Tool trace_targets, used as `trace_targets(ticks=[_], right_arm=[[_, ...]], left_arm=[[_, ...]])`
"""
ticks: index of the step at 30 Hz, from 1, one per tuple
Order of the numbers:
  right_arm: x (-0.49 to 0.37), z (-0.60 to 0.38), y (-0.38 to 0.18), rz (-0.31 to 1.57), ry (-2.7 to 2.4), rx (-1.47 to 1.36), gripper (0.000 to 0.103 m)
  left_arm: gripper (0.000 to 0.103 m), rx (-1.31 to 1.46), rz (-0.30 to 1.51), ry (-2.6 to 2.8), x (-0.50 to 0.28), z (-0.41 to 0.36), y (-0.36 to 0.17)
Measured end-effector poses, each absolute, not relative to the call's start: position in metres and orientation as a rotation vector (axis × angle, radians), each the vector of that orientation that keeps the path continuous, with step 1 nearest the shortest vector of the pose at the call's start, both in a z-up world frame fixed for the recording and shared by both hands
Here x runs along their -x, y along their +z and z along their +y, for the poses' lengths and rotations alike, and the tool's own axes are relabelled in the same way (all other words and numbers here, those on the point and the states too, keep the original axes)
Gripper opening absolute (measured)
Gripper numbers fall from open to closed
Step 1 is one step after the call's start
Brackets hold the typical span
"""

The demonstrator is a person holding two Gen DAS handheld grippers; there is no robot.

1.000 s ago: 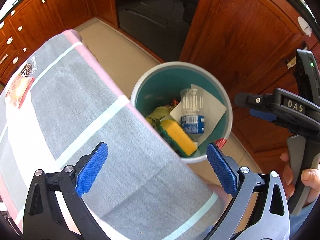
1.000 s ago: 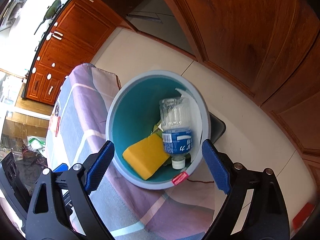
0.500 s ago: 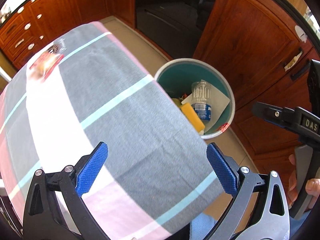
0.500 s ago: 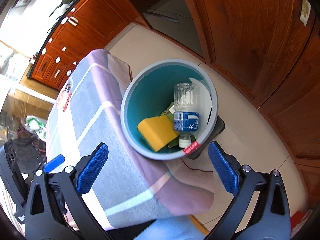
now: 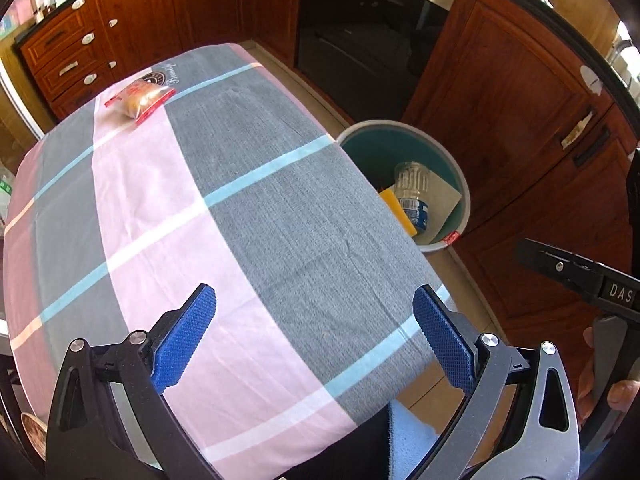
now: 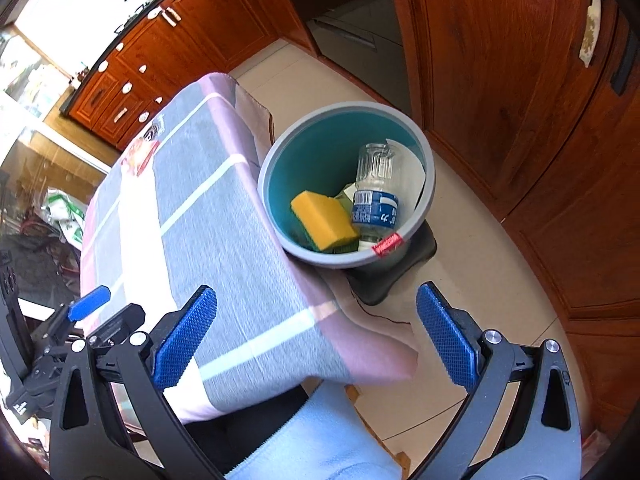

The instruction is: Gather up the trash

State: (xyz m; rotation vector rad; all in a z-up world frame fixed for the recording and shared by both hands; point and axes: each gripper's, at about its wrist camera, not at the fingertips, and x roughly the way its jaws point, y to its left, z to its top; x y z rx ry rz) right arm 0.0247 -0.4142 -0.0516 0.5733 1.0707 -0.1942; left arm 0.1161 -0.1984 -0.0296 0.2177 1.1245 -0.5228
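Jaws of the left gripper (image 5: pixel 314 338) and right gripper (image 6: pixel 316 338) spread wide and empty, red packet (image 5: pixel 138 98) far ahead of the left jaws on the tablecloth (image 5: pixel 256 216), bin (image 6: pixel 416 224) ahead of the right jaws holding a bottle (image 6: pixel 374 196) and sponge (image 6: pixel 322 218).

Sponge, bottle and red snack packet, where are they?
sponge (image 6: pixel 322 214), right wrist view, yellow top face.
bottle (image 6: pixel 376 208), right wrist view, blue label.
snack packet (image 5: pixel 138 98), left wrist view, middle of packet.

White capitals "DAS" on the black body of the right tongs (image 5: pixel 618 294). Cursive word beside a round emblem on the tablecloth (image 5: pixel 170 74), and print on the bottle label (image 6: pixel 376 210): illegible.
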Motion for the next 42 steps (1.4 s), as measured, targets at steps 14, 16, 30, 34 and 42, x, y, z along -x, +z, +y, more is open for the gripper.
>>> trace_targets(ticks=[14,16,30,34,42], right_arm=[[-0.012,-0.382,-0.057,1.095,-0.22,-0.426,0.096],[-0.013,-0.378,-0.058,1.098,-0.229,-0.394,0.096],[-0.014,-0.384,-0.06,1.109,-0.261,-0.391,0.096],[-0.013,-0.385,-0.06,1.114,-0.265,-0.39,0.096],[-0.014,-0.386,-0.058,1.112,-0.271,-0.383,0.096]], left_arm=[[0.099,-0.225,1.111,-0.479,-0.089,-0.181,-0.034],[0.099,-0.233,1.109,-0.475,-0.087,-0.18,-0.034],[0.099,-0.238,1.104,-0.481,-0.085,-0.181,-0.034],[0.099,-0.247,1.088,-0.502,-0.082,-0.183,-0.033],[0.099,-0.285,1.027,-0.535,-0.07,-0.193,-0.025]])
